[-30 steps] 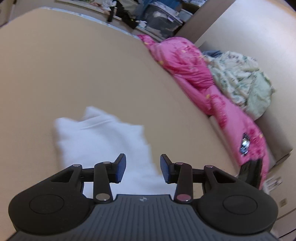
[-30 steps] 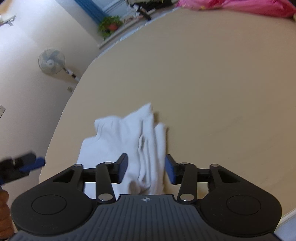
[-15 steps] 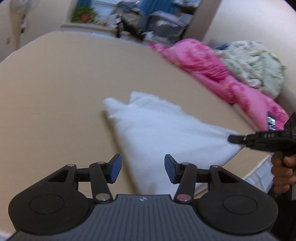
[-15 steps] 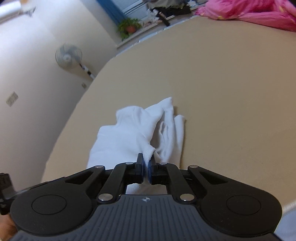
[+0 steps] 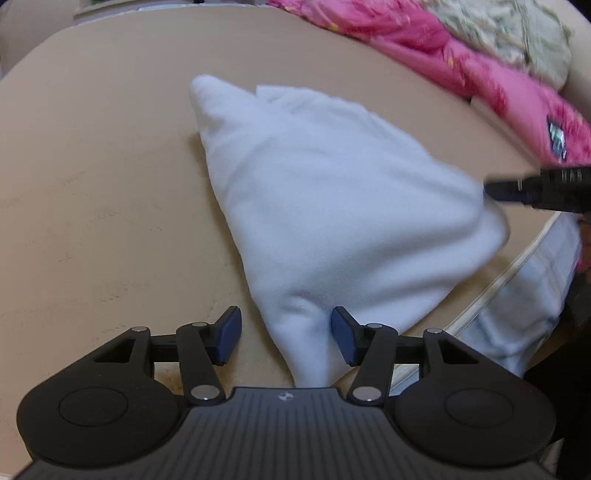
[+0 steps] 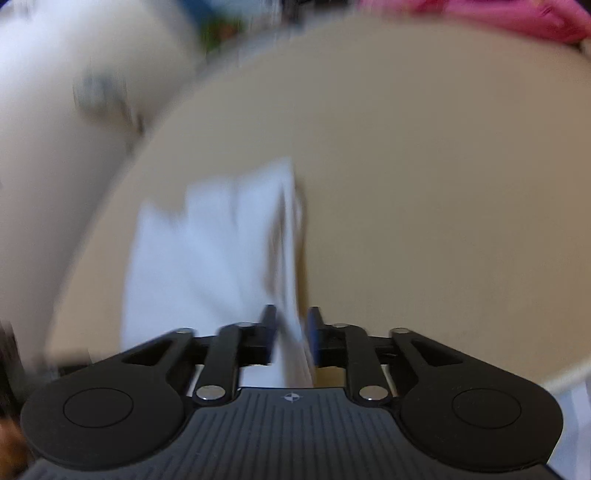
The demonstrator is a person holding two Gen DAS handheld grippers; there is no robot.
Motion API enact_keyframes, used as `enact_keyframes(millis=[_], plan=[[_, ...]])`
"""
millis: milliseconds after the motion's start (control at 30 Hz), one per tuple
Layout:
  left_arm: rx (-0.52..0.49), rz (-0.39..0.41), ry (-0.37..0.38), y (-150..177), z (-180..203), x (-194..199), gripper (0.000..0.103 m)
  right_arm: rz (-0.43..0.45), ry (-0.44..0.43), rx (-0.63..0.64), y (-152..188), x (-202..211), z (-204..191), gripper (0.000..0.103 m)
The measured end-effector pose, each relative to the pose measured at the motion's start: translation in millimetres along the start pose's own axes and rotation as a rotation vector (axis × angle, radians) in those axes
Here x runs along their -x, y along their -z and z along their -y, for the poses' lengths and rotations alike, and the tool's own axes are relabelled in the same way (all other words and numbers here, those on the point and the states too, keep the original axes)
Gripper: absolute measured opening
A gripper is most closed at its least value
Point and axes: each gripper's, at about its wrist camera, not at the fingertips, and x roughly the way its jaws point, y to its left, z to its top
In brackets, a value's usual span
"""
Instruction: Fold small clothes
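Saw a white garment (image 5: 332, 206) lying on the tan surface (image 5: 92, 184), toward its near right corner. Noted a roughly triangular outline in the left wrist view: one rounded tip pointing toward the far edge, a second layer's edge showing just behind that tip, and a narrow tail running down toward the camera.

Found the left gripper (image 5: 286, 332) spread wide, with that tail of cloth passing up the gap between the blue pads. Could see bare space on the left side of the tail. Could not tell whether the right pad touched the fabric.

Caught the right gripper (image 5: 535, 188) entering from the right edge of the same view, its dark tip meeting the garment's right corner. Saw the cloth rising in a tent toward that tip, above the near right edge of the surface.

Found the right wrist view heavily smeared by motion. Made out the right gripper (image 6: 291, 328) at a narrow setting, with a strip of white garment (image 6: 207, 258) filling the gap between the pads, so clamped on it as far as could be judged.

Noted a pink quilt (image 5: 480, 74) heaped along the far right edge, with pale green floral bedding (image 5: 517, 33) just behind it.
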Motion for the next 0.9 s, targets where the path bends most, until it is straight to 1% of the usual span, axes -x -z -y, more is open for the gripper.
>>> enact_keyframes(millis=[33, 67, 100, 200, 233, 300, 333, 433, 467, 500, 533, 567, 600, 633, 667, 700, 733, 767, 833, 867, 900], plan=[[0.023, 0.006, 0.011, -2, -4, 3, 0.06, 0.058, -0.001, 0.0, -8, 2, -3, 0.04], [0.048, 0.016, 0.02, -3, -9, 5, 0.06, 0.09, 0.009, 0.012, -16, -1, -6, 0.04], [0.076, 0.031, 0.025, -5, -15, 7, 0.062, 0.097, 0.019, 0.024, -22, -8, -7, 0.04], [0.146, 0.054, 0.033, -11, -21, 7, 0.064, 0.055, 0.039, 0.027, -41, -46, -13, 0.04], [0.156, 0.06, 0.033, -12, -22, 7, 0.064, 0.048, 0.045, 0.021, -45, -55, -15, 0.04], [0.147, 0.075, 0.019, -15, -17, 8, 0.068, 0.034, 0.054, 0.014, -55, -78, -18, 0.04], [0.132, 0.087, 0.006, -15, -14, 9, 0.069, 0.026, 0.059, 0.017, -58, -88, -19, 0.042], [0.094, 0.129, -0.017, -17, -8, 14, 0.071, 0.004, 0.062, 0.018, -61, -114, -26, 0.042], [0.084, 0.145, -0.028, -18, -7, 16, 0.072, -0.001, 0.056, 0.018, -63, -121, -27, 0.039], [0.076, 0.164, -0.037, -18, -7, 19, 0.072, 0.0, 0.058, 0.023, -64, -125, -28, 0.029], [0.07, 0.177, -0.045, -19, -7, 19, 0.072, 0.007, 0.056, 0.031, -64, -126, -29, 0.004], [0.066, 0.186, -0.064, -20, -6, 20, 0.072, 0.043, 0.064, 0.035, -65, -123, -32, 0.002], [0.056, 0.202, -0.088, -20, -4, 20, 0.073, 0.109, 0.068, 0.032, -66, -115, -34, 0.002], [0.044, 0.223, -0.102, -20, -2, 21, 0.073, 0.188, 0.05, 0.016, -68, -102, -35, 0.002], [0.033, 0.251, -0.108, -17, -2, 24, 0.073, 0.231, 0.059, 0.007, -69, -94, -34, 0.002], [0.03, 0.282, -0.088, -16, 0, 27, 0.073, 0.239, 0.102, 0.0, -69, -93, -31, 0.002], [0.032, 0.302, -0.063, -17, 2, 29, 0.073, 0.209, 0.149, -0.008, -67, -99, -26, 0.002], [0.037, 0.319, -0.04, -18, 5, 30, 0.073, 0.156, 0.197, -0.028, -65, -107, -18, 0.002], [0.028, 0.329, -0.031, -18, 11, 29, 0.075, 0.112, 0.238, -0.085, -61, -114, -4, 0.002], [0.02, 0.323, -0.025, -18, 13, 28, 0.075, 0.123, 0.271, -0.098, -61, -111, -2, 0.006], [0.016, 0.3, -0.008, -18, 15, 25, 0.075, 0.145, 0.303, -0.088, -62, -105, -3, 0.007]])
